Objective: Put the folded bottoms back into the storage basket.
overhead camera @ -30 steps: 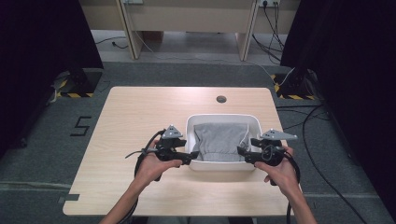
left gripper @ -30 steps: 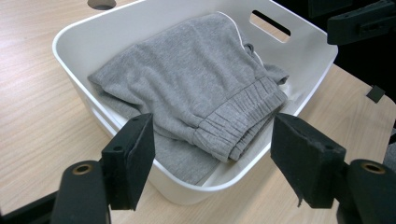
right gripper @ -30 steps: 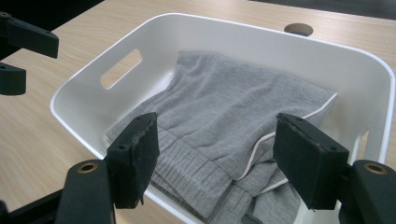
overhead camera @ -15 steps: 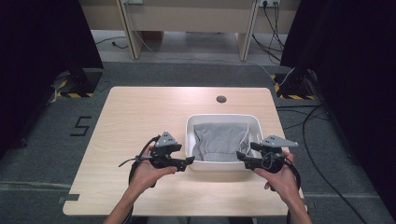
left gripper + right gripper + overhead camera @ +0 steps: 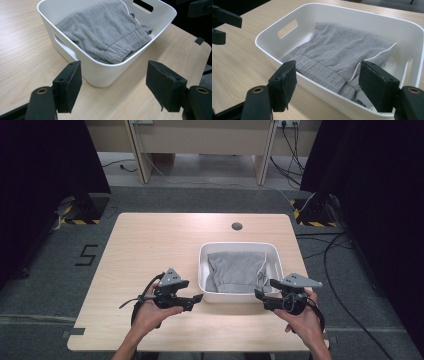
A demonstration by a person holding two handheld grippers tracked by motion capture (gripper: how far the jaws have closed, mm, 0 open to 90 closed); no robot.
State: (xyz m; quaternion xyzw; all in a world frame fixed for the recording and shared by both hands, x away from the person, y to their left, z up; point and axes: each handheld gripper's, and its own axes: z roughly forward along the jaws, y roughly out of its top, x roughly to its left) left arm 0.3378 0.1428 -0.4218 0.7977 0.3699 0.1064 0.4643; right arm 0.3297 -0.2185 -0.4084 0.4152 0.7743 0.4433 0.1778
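Wooden table point(image 5: 150, 245), white basket point(image 5: 239, 296) holding grey sweatpants point(image 5: 235, 270).
From above, I keep the left gripper point(image 5: 196, 299) and right gripper point(image 5: 259, 296) level; both gripper views show empty, parted jaws, so I'd approach the near corners evenly.

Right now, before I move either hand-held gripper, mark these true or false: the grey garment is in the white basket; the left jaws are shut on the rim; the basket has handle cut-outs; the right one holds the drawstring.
1. The grey garment lies inside the white basket. True.
2. The left hand-held gripper is shut on the rim. False: its jaws stand open, short of the basket.
3. The basket has handle cut-outs. True.
4. The right hand-held gripper holds the drawstring. False: its jaws are open, holding nothing.
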